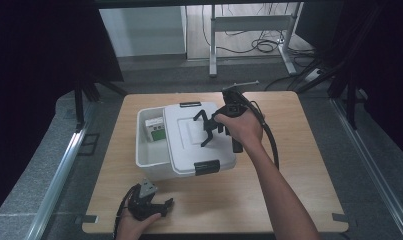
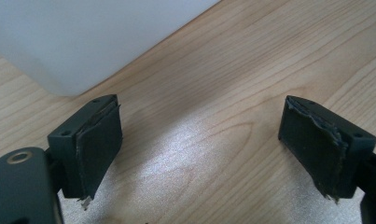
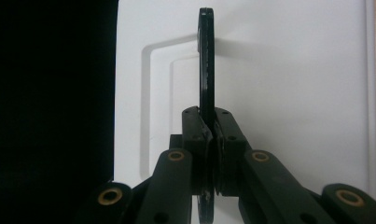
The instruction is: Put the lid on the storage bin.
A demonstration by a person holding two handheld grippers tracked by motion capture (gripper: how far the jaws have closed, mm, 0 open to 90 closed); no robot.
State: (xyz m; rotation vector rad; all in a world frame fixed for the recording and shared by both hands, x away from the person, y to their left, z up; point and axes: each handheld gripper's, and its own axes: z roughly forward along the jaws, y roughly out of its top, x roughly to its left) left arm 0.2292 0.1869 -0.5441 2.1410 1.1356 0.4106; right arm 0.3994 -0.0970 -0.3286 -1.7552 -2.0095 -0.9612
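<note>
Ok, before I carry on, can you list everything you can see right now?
table: one, light wood, under everything
bin: one, white, middle of the table
lid: one, white, lying on the bin but shifted to one side, so one end is open
latches: two, black, on the lid's near and far edges
small box: one, white with a green label, inside the bin's open end
flat piece: one, black, thin, above the lid
desk frame: one, grey, on the floor behind the table
left gripper: black, fingers open, low over the table by the bin's near corner
right gripper: black, fingers shut on the flat piece
</note>
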